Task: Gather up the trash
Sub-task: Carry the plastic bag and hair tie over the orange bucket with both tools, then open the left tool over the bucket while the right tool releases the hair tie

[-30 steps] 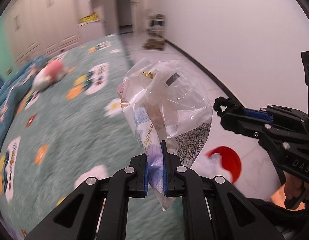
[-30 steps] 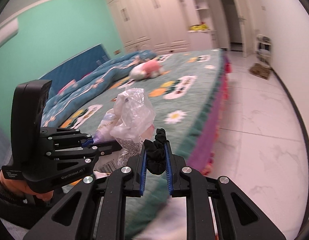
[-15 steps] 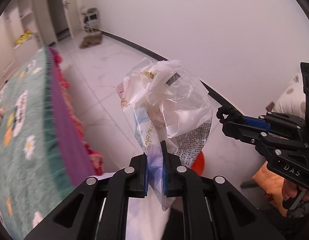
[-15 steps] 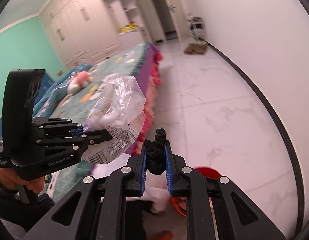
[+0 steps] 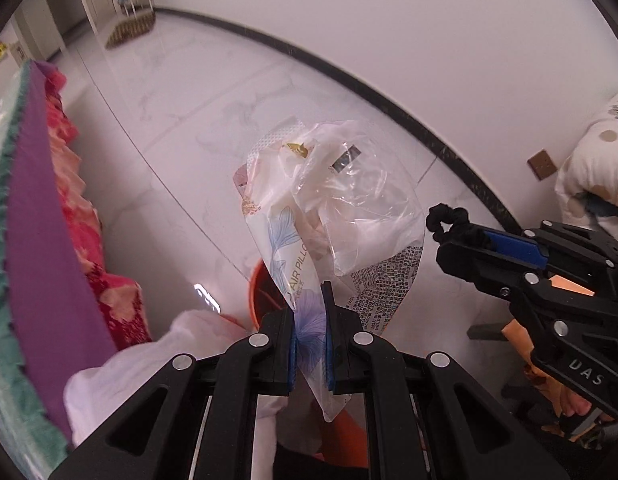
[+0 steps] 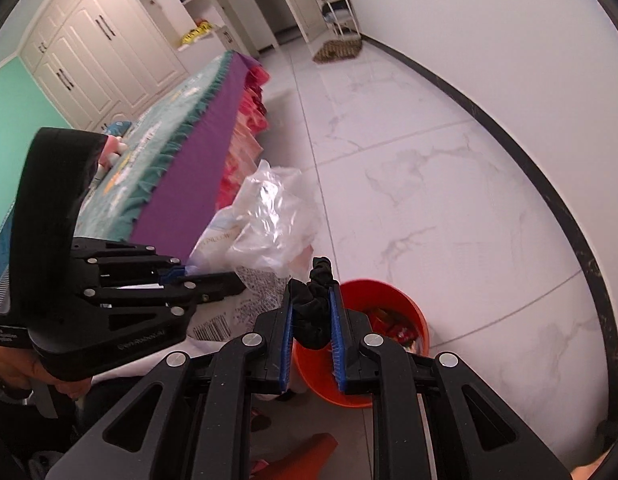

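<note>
Both tools are black plastic with silver screws and blue pads: the left tool (image 5: 310, 344), the right tool (image 6: 312, 344).

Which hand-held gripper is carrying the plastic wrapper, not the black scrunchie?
The left hand-held gripper: its blue pads pinch the crumpled clear plastic wrapper. The right hand-held gripper clamps the black scrunchie.
</note>
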A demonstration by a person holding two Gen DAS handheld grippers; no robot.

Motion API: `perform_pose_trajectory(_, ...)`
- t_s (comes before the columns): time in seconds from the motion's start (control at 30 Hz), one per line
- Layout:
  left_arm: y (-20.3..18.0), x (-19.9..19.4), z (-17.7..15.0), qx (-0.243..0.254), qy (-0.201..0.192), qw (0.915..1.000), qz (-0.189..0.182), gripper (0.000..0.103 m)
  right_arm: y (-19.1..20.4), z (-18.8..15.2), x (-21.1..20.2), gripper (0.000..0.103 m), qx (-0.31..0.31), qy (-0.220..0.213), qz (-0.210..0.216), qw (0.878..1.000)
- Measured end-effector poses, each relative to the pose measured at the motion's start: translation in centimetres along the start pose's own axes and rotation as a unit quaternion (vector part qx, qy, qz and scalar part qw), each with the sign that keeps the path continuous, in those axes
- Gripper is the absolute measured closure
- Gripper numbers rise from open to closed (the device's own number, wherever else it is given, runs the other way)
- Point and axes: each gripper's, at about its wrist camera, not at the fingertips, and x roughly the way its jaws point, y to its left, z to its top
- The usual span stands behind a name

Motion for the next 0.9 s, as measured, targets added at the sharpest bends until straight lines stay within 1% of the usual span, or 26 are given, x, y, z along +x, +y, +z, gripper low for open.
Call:
perform_pose_trajectory(0.17, -0.4, 3.0, 0.4, -0.004, 0.038, 0.9993, -0.003, 0.091, -0.5, -0.7, 2.7, 0.086, 0.021, 0.027, 0.003, 0.999)
perform_pose_trajectory(0.33, -0.4, 4.6, 0.6, -0.005, 0.058, 0.9983, 0.001, 0.091, -1.2, -1.0, 5.2, 0.086, 0.028, 0.047, 0.002, 0.999)
perform_pose_trajectory(0.37, -0.5, 4.9, 0.7, -0.005, 0.064, 0.9979, 0.002, 0.087, -1.3, -1.0, 5.5, 0.085, 0.030, 0.050, 0.001, 0.998)
perform_pose_trajectory(0.43, -1.1, 5.1, 0.7, -0.004, 0.072, 0.9974, 0.002, 0.084, -1.6, -1.3, 6.2, 0.084, 0.035, 0.057, -0.001, 0.998)
perform_pose_trajectory(0.5, -1.2, 5.4, 0.7, 0.002, 0.075, 0.9971, 0.007, 0.070, -1.7, -1.5, 6.8, 0.084, 0.040, 0.063, -0.003, 0.997)
perform_pose_trajectory(0.53, -1.4, 5.5, 0.7, 0.006, 0.077, 0.9970, 0.005, 0.068, -1.8, -1.5, 6.9, 0.084, 0.041, 0.064, -0.004, 0.997)
perform_pose_trajectory(0.6, -1.5, 5.8, 0.8, 0.011, 0.080, 0.9967, 0.008, 0.056, -1.9, -1.5, 7.3, 0.084, 0.042, 0.068, -0.006, 0.997)
perform_pose_trajectory(0.73, -1.6, 5.7, 0.8, 0.016, 0.077, 0.9967, 0.020, 0.046, -2.4, -1.6, 7.8, 0.083, 0.047, 0.071, -0.010, 0.996)
perform_pose_trajectory(0.8, -1.5, 5.5, 0.8, 0.015, 0.075, 0.9968, 0.023, 0.044, -2.3, -1.6, 8.3, 0.083, 0.047, 0.075, -0.010, 0.996)
perform_pose_trajectory(0.87, -1.2, 5.5, 0.9, 0.011, 0.076, 0.9966, 0.030, 0.043, -2.3, -1.5, 8.5, 0.075, 0.049, 0.078, -0.010, 0.996)
perform_pose_trajectory(0.9, -1.1, 5.5, 0.9, 0.010, 0.076, 0.9965, 0.032, 0.043, -2.2, -1.5, 8.7, 0.073, 0.051, 0.078, -0.013, 0.996)
